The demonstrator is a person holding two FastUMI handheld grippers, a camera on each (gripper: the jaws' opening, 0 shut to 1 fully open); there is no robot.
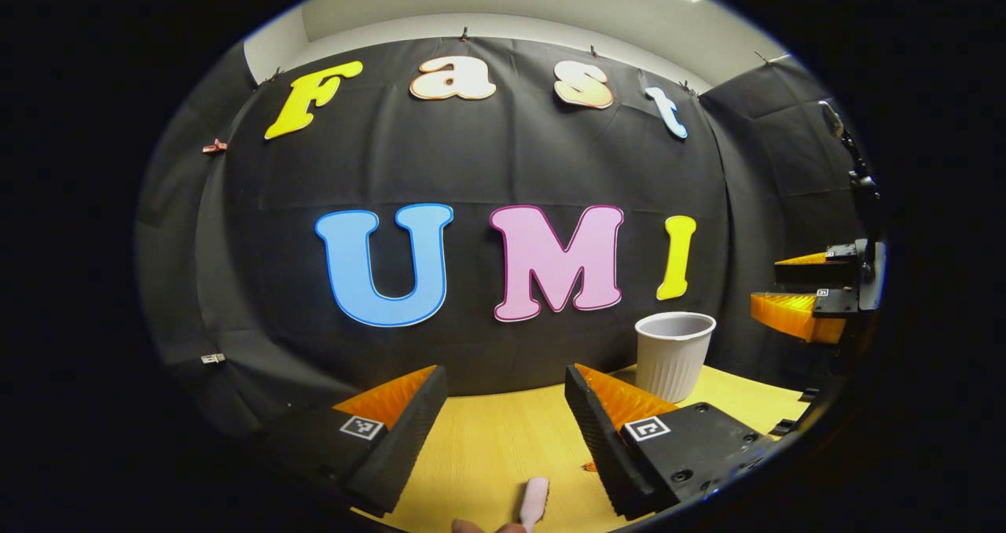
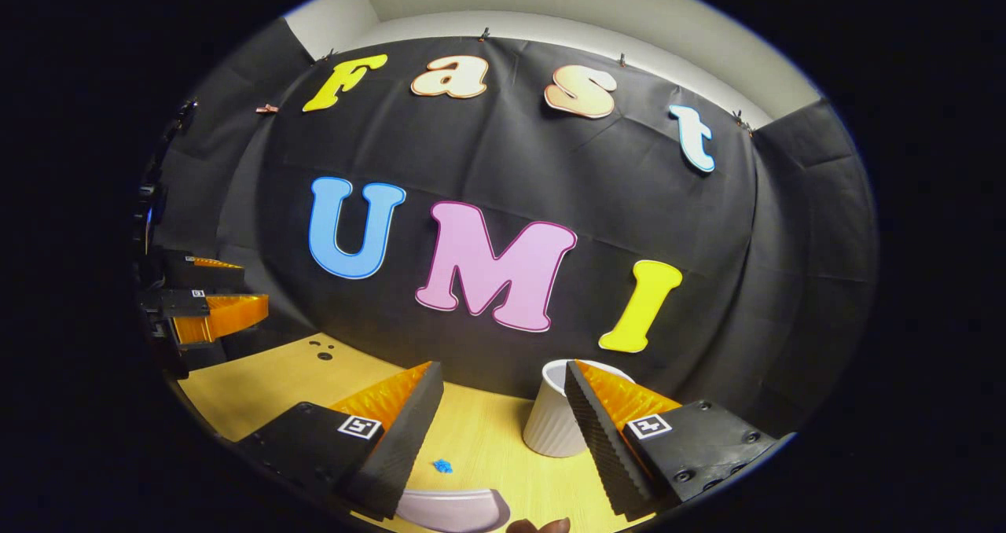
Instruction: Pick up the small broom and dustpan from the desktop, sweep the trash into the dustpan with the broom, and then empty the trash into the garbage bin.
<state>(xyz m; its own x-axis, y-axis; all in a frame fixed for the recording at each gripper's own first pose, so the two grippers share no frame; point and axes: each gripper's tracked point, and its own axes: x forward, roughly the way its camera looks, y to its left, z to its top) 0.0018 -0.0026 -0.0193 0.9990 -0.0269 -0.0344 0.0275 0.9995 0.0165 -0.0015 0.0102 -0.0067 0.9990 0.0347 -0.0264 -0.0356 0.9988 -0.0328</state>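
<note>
In the left gripper view my left gripper [image 1: 504, 372] is open above the yellow wooden desktop [image 1: 487, 446], with nothing between its fingers. A pale pink handle [image 1: 534, 501], probably the broom's, lies just below the gap. The white ribbed garbage bin [image 1: 673, 352] stands ahead to the right. In the right gripper view my right gripper [image 2: 503, 366] is open too and holds nothing. A pale curved dustpan edge [image 2: 456, 509] lies under it, with a small blue scrap of trash [image 2: 442, 465] just beyond. The garbage bin [image 2: 554, 423] stands close behind its right finger.
Each gripper appears open at the other view's edge: the right gripper [image 1: 790, 285] at far right, the left gripper [image 2: 240, 285] at far left. A tiny orange scrap [image 1: 588, 466] lies by my left gripper's right finger. Dark spots [image 2: 322, 350] mark the desktop. The black cloth wall rises behind.
</note>
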